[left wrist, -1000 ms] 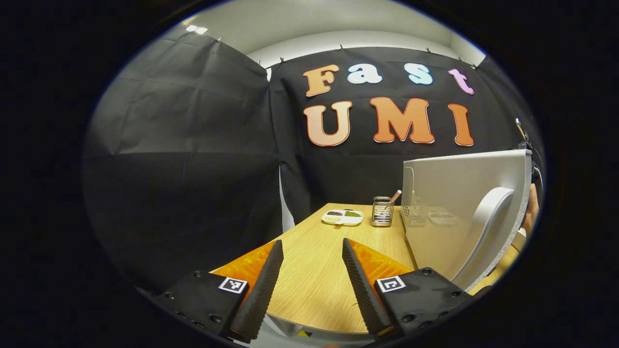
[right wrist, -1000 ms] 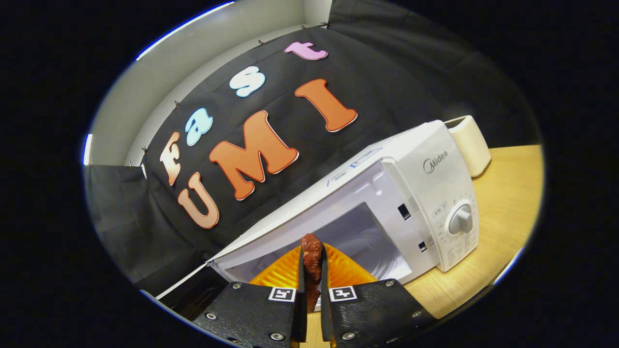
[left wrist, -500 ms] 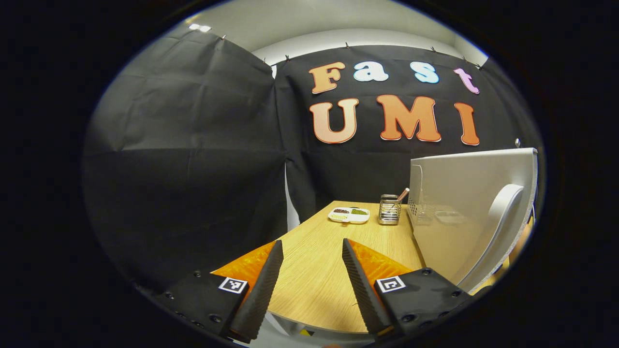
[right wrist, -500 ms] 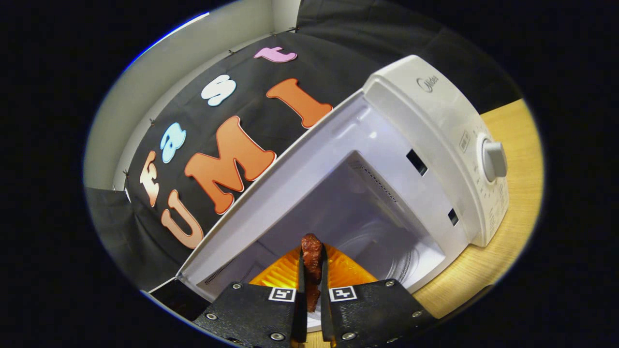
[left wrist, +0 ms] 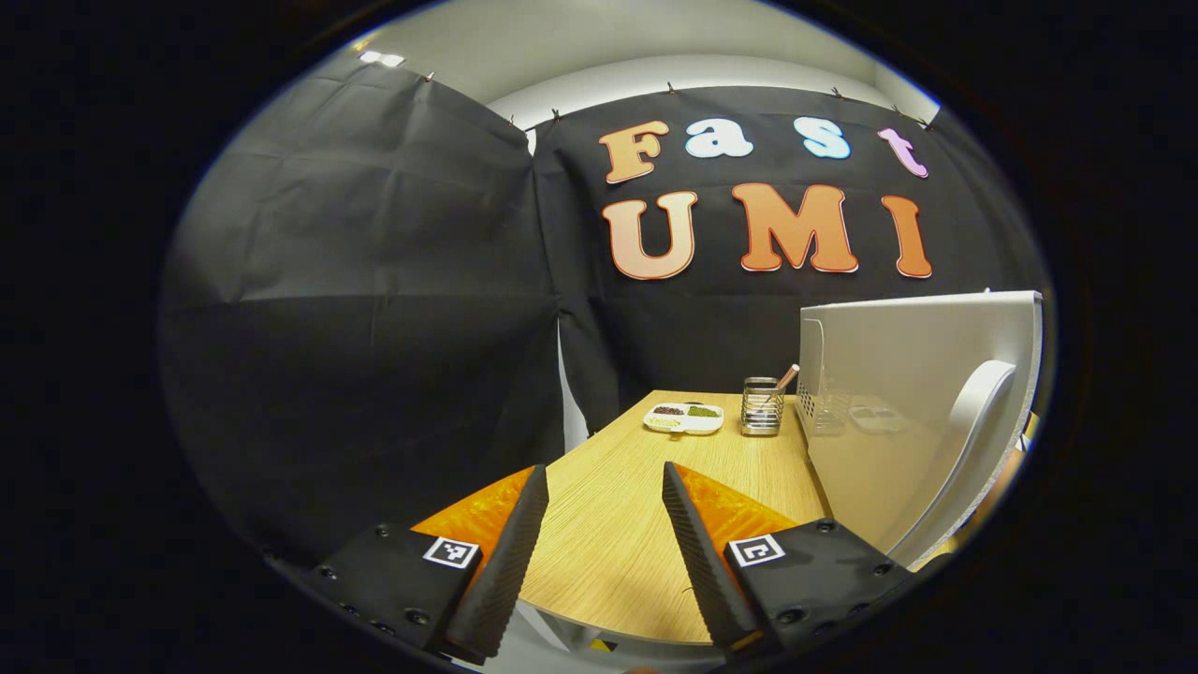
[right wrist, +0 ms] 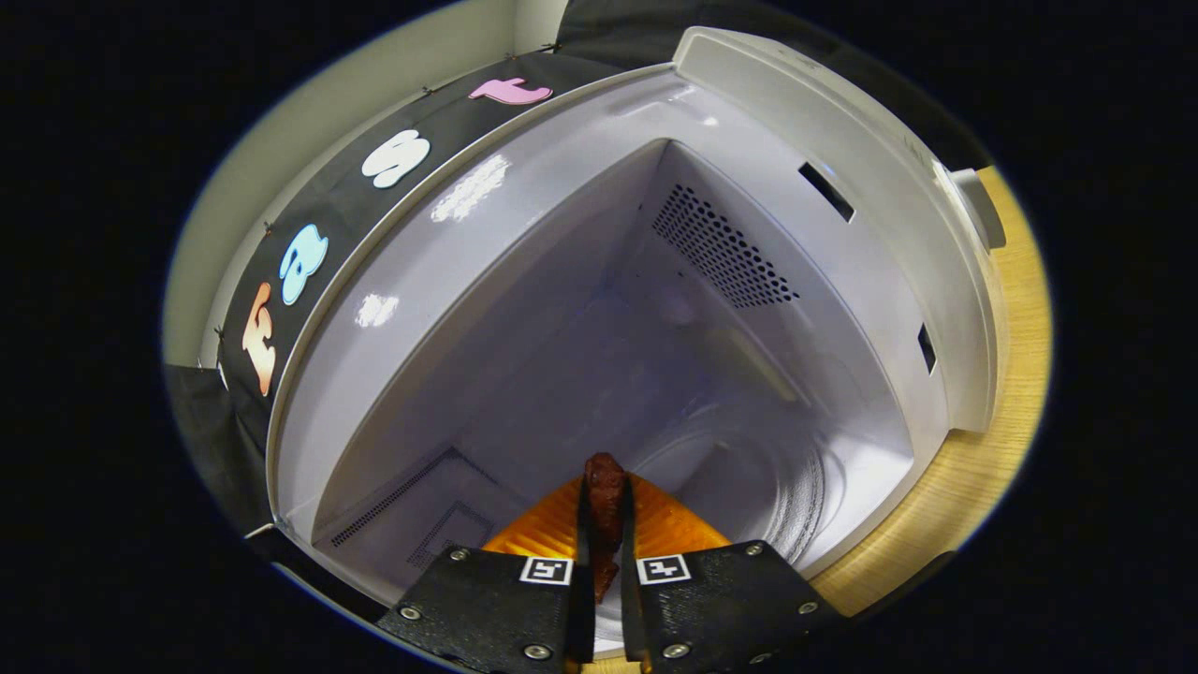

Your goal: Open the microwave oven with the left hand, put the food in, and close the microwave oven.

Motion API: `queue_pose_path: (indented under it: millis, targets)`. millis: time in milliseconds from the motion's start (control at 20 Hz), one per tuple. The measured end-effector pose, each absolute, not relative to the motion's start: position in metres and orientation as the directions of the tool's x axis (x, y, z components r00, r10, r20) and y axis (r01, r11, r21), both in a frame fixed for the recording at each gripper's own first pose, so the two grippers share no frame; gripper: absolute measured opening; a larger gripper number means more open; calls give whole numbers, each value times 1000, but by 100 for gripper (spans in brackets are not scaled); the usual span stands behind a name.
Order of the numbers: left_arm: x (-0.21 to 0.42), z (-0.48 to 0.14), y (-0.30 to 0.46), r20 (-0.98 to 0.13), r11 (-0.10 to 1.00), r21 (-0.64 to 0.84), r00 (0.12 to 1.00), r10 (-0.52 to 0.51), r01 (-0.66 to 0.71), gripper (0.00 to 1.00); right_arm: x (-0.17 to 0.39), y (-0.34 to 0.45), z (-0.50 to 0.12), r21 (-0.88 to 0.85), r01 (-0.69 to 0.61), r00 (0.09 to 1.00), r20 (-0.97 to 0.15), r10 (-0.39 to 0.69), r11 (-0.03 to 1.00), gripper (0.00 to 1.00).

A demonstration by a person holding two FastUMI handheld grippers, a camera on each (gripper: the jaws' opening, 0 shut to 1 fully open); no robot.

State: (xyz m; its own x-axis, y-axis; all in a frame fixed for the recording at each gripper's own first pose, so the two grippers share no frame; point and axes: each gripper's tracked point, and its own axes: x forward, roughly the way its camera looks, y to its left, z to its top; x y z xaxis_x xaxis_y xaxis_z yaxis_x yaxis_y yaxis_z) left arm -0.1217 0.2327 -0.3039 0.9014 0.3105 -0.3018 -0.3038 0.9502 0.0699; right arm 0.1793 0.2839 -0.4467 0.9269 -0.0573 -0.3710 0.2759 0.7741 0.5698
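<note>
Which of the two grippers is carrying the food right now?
The right gripper: its jaws are shut on the reddish-brown piece of food, held at the open microwave. The left gripper has its jaws spread apart, holding nothing.

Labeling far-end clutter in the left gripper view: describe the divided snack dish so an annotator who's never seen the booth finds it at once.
Start at the open white microwave door on the right of the wooden table. Follow the tabletop to its far end by the black cloth wall: there, left of the wire utensil holder, lies the divided dish. It is flat and white with dark, green and pale fillings; the holder is upright and metal.
</note>
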Motion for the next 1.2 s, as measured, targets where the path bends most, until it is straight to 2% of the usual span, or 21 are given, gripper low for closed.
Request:
queue_pose_path:
  millis: [100, 150, 200, 300, 350, 400, 500, 550, 600, 650, 700, 950, 1000, 1200]
  targets:
    - [-119, -303, 232, -299, 951, 68, 903, 308, -302, 82, 181, 278, -449, 513, 286, 922, -377, -87, 809, 14]
    - [-120, -302, 230, -298, 952, 64, 905, 305, -299, 79, 183, 274, -448, 489, 288, 921, -377, -98, 823, 17]
    - [-120, -302, 229, -299, 952, 62, 905, 303, -298, 82, 183, 273, -450, 455, 281, 921, -375, -104, 845, 18]
    - [-121, -304, 228, -300, 953, 59, 905, 301, -297, 82, 182, 272, -454, 384, 246, 920, -380, -91, 890, 24]
    - [-121, -303, 228, -300, 953, 57, 906, 300, -297, 79, 180, 268, -458, 348, 245, 914, -395, -95, 905, 30]
    - [-123, -304, 228, -302, 952, 57, 904, 302, -300, 82, 179, 262, -462, 312, 252, 905, -412, -108, 916, 34]
    - [-125, -303, 229, -303, 952, 58, 903, 305, -302, 82, 177, 253, -467, 243, 257, 888, -442, -129, 935, 45]
    - [-126, -302, 229, -300, 952, 56, 904, 304, -302, 79, 176, 250, -464, 220, 252, 887, -443, -134, 942, 51]
    - [-126, -301, 228, -298, 952, 56, 905, 305, -302, 79, 175, 247, -464, 189, 249, 882, -450, -141, 950, 53]
    - [-127, -301, 228, -297, 951, 59, 904, 307, -304, 82, 176, 246, -464, 156, 237, 881, -451, -145, 959, 57]
    - [-128, -302, 228, -297, 951, 60, 904, 308, -304, 79, 176, 244, -461, 119, 225, 882, -446, -150, 967, 59]
    - [-128, -302, 223, -301, 953, 51, 905, 301, -300, 82, 175, 233, -447, -41, 185, 896, -403, -185, 982, 81]
    - [-128, -301, 222, -300, 953, 51, 906, 299, -297, 79, 173, 236, -445, -31, 169, 901, -401, -167, 985, 82]
    - [-123, -301, 207, -311, 965, 50, 914, 261, -258, 82, 160, 246, -442, -24, 122, 895, -430, -120, 992, 84]
